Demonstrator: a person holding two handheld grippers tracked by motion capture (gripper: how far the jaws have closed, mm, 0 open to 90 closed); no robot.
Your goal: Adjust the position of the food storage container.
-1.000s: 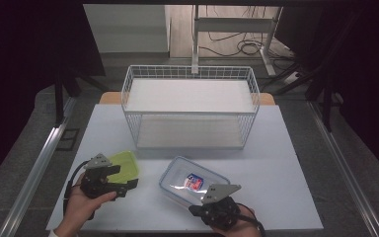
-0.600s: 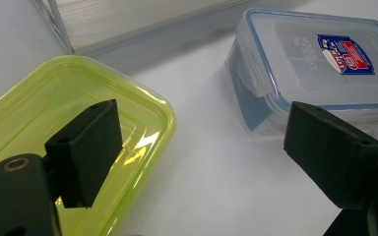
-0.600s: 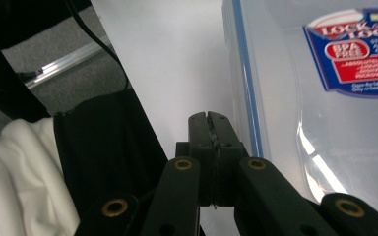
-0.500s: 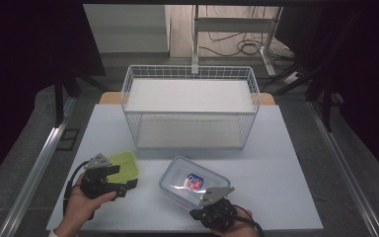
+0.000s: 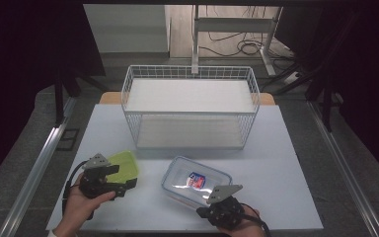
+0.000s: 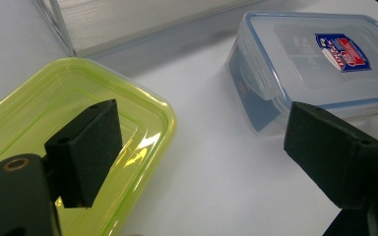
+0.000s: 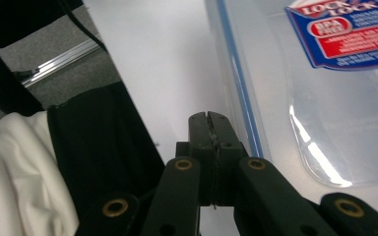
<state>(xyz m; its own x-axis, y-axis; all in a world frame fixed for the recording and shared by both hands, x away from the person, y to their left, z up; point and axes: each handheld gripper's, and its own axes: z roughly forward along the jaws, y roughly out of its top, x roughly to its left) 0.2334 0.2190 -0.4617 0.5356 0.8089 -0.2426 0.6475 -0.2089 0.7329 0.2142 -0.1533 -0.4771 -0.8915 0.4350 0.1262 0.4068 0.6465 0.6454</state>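
Observation:
A clear lidded plastic box (image 5: 196,181) with a blue seal and a red-and-blue label lies on the white table (image 5: 286,163), front centre. A shallow yellow-green plastic container (image 5: 124,165) lies to its left. My left gripper (image 5: 128,177) stands open and points right. In the left gripper view one pad (image 6: 86,147) hangs over the green container (image 6: 54,113) and the other sits by the clear box (image 6: 320,69), with bare table between them. My right gripper (image 5: 205,207) is at the box's front edge. Its jaws (image 7: 209,120) are shut on nothing, beside the box's rim (image 7: 236,73).
A white wire basket (image 5: 191,106) with a pale floor stands at the back centre of the table. The table's front edge runs just under both hands. Dark and white cloth (image 7: 54,162) lies beyond that edge, beside the right gripper.

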